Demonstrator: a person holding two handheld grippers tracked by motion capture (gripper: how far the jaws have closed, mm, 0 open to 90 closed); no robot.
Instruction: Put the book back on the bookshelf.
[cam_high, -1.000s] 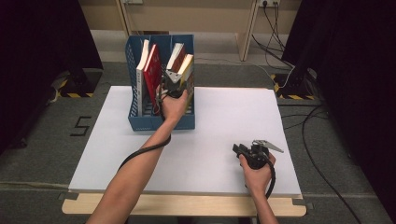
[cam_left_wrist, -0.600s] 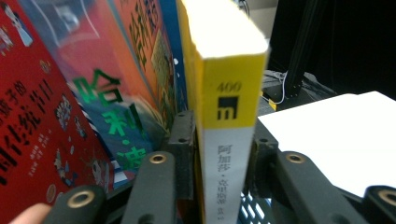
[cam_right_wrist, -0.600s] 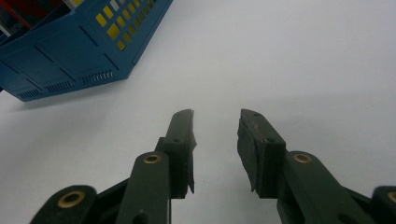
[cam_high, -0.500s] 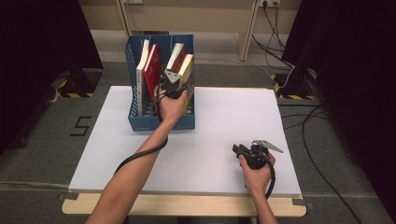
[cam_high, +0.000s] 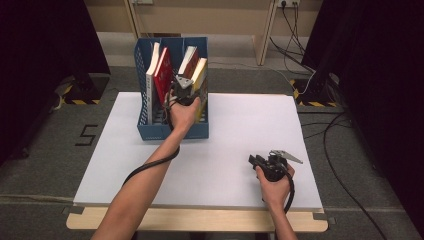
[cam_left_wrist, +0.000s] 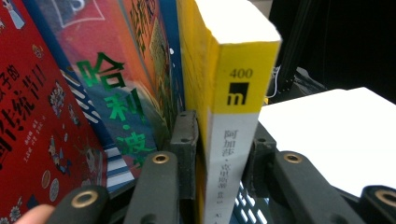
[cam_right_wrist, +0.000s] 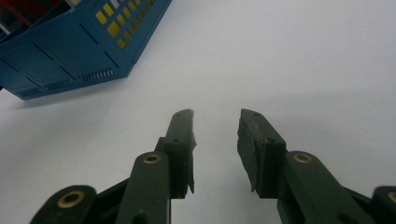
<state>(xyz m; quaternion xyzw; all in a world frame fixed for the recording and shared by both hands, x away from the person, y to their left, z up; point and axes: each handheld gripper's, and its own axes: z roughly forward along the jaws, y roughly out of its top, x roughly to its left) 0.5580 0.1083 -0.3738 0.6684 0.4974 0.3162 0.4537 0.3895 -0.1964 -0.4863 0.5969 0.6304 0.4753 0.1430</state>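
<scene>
while the left gripper (cam_high: 183, 87) is held at the top of the blue book rack (cam_high: 172, 131) in the high view, the yellow book (cam_high: 200, 75) is seen leaning in the rack's right-hand compartment, just beside the hand. a white-and-red book (cam_high: 159, 75) is stood in the left compartment, and another book (cam_high: 188, 59) is leaned next to the yellow one. the rack is placed at the far left part of the white table (cam_high: 220, 125). the right gripper (cam_high: 260, 161) is rested low on the table near the front right, well apart from the rack, with its cable looped under the wrist. in the left gripper view, the yellow book (cam_left_wrist: 233, 116) is seen upright between the two black jaws, its spine turned to the camera; the left pad (cam_left_wrist: 186, 140) is pressed against the cover and the right pad (cam_left_wrist: 259, 154) is set at the other face, so the book is clamped, the jaws having just been closing a little on it. a blue-striped book (cam_left_wrist: 112, 107) and a red book (cam_left_wrist: 32, 121) are leaned to the left of it, and a fingertip is glimpsed at the bottom corner. in the right gripper view, the right gripper (cam_right_wrist: 215, 140) is shown with its jaws apart and nothing between them, pointed across the bare white table (cam_right_wrist: 289, 60), with a corner of the blue rack (cam_right_wrist: 70, 56) seen at the upper left.
</scene>
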